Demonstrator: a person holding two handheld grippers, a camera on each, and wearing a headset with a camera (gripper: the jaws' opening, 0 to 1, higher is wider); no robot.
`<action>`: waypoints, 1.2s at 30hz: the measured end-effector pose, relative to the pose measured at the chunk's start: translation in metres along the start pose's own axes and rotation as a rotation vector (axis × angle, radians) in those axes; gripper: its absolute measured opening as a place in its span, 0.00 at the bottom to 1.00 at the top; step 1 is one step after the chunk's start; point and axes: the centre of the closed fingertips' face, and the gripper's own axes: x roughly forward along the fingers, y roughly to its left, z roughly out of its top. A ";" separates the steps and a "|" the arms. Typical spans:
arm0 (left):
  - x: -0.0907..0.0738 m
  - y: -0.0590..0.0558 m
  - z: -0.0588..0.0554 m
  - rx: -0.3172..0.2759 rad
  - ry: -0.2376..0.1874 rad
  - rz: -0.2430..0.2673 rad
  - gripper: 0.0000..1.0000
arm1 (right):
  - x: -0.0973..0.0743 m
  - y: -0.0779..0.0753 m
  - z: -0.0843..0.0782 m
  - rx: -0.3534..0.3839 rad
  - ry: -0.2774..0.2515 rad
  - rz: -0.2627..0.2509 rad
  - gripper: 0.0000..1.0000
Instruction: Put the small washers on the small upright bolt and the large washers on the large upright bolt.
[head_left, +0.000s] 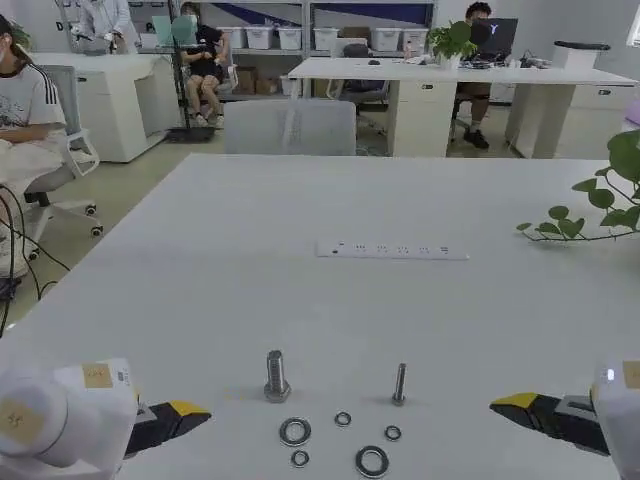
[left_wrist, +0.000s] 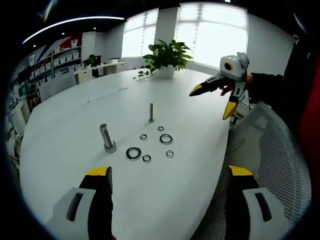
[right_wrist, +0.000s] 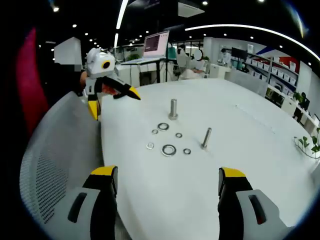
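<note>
A large upright bolt (head_left: 277, 377) and a thinner small upright bolt (head_left: 399, 384) stand near the front of the white table (head_left: 200, 280). Two large washers (head_left: 295, 431) (head_left: 372, 461) and several small washers (head_left: 343, 418) lie flat just in front of them. My left gripper (head_left: 180, 418) hovers at the lower left, open and holding nothing. My right gripper (head_left: 520, 408) hovers at the lower right, also open with nothing in it. In the left gripper view the bolts (left_wrist: 106, 137) (left_wrist: 151, 112) stand beyond the wide-apart jaws. The right gripper view shows the washers (right_wrist: 169, 149) ahead.
A white power strip (head_left: 392, 250) lies mid-table. Plant leaves (head_left: 600, 200) reach in from the right edge. A grey mesh chair (right_wrist: 55, 150) is at the table's near edge. People sit at desks (head_left: 450, 75) in the background.
</note>
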 end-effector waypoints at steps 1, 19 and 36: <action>0.000 0.000 0.000 0.000 0.000 0.000 0.92 | 0.000 0.000 0.000 -0.001 0.000 0.000 0.82; -0.005 -0.003 -0.003 0.005 0.004 0.003 0.91 | -0.004 0.004 -0.001 -0.014 0.012 -0.004 0.81; -0.003 -0.006 -0.005 0.001 0.005 -0.013 0.90 | -0.005 0.006 -0.005 -0.016 0.037 0.000 0.80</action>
